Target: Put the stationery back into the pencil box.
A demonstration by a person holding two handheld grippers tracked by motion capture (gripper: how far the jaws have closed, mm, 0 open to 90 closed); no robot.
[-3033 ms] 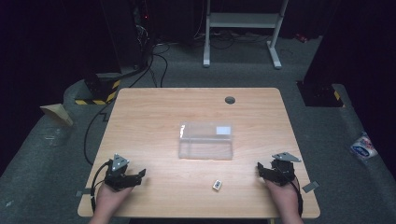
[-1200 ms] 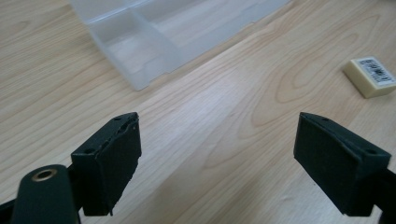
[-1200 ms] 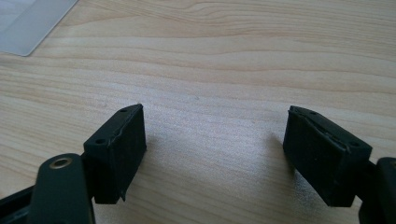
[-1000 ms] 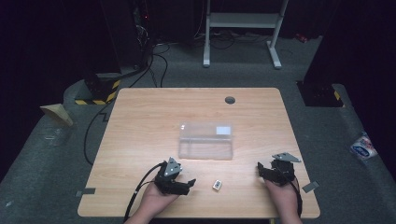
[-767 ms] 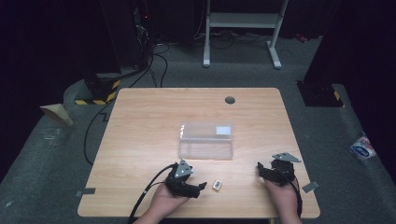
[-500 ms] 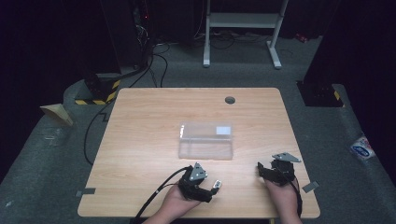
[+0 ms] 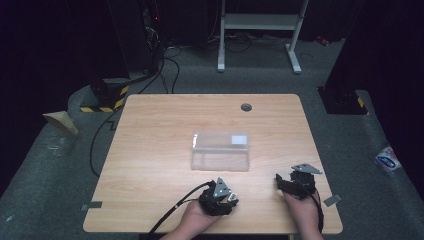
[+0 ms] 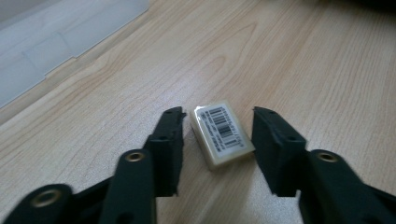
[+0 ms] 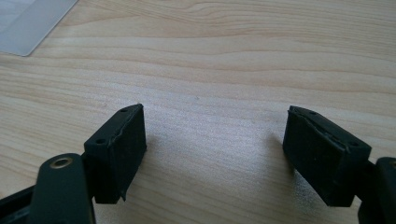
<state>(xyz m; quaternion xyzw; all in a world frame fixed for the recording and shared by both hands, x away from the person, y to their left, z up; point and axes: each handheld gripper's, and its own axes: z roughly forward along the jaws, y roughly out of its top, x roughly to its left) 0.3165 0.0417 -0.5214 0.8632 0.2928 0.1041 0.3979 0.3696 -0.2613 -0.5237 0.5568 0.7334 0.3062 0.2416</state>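
Observation:
A small white block with a barcode label (image 8: 222, 135) lies flat on the wooden table (image 7: 150, 130) near its front edge. My left gripper (image 8: 218, 122) straddles it, one black jaw on each side. The jaws have just been closing, with the block between them, and a thin gap still shows on both sides. In the high view the left gripper (image 7: 226, 198) sits at the front middle with the block (image 7: 233, 198) at its tip. My right gripper (image 9: 215, 126) rests open on bare wood at the front right (image 7: 285, 184), nothing between its pads.
A clear plastic box (image 7: 220, 150) stands in the middle of the table, just beyond both grippers; its corner shows in the left gripper view (image 8: 46, 42). A round grommet hole (image 7: 246, 107) sits near the far edge. Table legs and cables lie on the floor behind.
My left hand has slid right along the front of the table to the small block, and its jaws have narrowed around it. The right hand has not moved.

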